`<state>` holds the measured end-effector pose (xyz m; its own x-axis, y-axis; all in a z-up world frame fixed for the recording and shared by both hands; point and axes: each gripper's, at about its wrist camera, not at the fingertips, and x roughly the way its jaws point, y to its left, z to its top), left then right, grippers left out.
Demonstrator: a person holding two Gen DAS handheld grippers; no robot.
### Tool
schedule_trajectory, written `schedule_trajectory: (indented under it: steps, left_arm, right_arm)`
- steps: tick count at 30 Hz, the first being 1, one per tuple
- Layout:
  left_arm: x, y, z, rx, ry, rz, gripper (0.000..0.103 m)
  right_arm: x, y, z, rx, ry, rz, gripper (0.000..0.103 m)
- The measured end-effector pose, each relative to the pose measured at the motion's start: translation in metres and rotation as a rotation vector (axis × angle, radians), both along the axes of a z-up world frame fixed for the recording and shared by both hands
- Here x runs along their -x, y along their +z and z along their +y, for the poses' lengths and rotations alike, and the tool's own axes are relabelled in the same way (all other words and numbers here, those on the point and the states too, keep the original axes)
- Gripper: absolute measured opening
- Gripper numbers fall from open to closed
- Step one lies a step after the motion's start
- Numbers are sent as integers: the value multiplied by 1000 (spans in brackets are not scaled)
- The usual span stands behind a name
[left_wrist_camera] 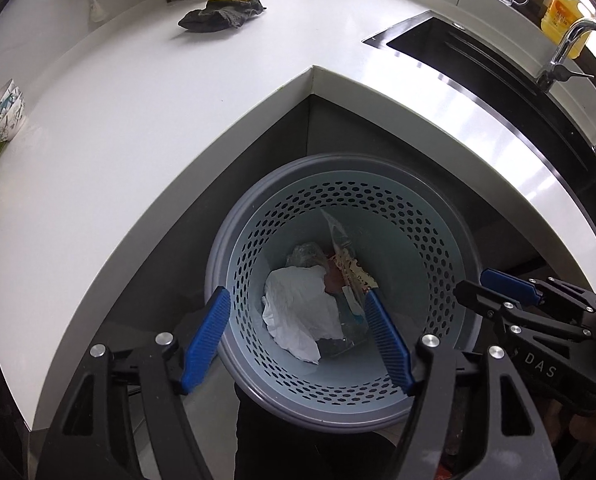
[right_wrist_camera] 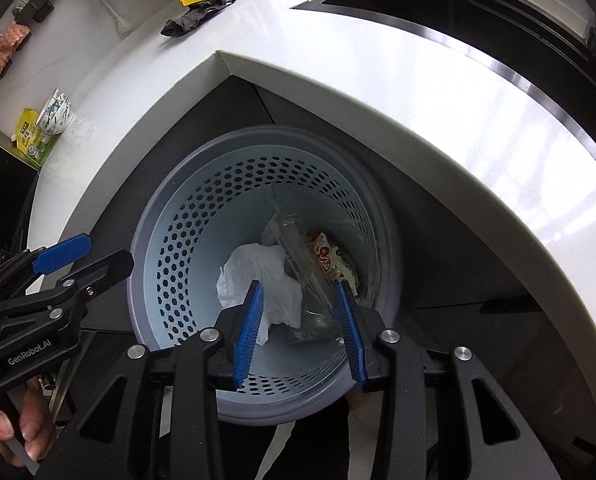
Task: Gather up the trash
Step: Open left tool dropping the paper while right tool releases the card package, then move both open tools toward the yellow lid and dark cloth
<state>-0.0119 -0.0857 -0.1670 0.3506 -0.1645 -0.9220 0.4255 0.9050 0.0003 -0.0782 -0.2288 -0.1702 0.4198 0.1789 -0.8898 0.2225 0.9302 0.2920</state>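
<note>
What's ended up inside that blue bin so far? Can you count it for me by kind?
In the perforated bin:
Crumpled white paper: 1
Printed snack wrapper: 1
Clear plastic packaging: at least 2 pieces, overlapping and hard to separate
Total: at least 4 pieces of trash.
Both the left gripper and the right gripper hover over the bin, open and empty.

Left gripper (left_wrist_camera: 298, 334) hangs with fingers spread over the bin (left_wrist_camera: 234, 248) holding crumpled paper (left_wrist_camera: 298, 312).
</note>
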Motion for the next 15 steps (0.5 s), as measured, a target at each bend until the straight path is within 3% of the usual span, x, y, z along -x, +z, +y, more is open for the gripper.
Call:
schedule_trajectory:
  steps: [15]
  left_arm:
    - [-3, 18, 8, -1, 20, -27, 68]
  right_arm:
    - [4, 13, -6, -36, -10, -39, 40]
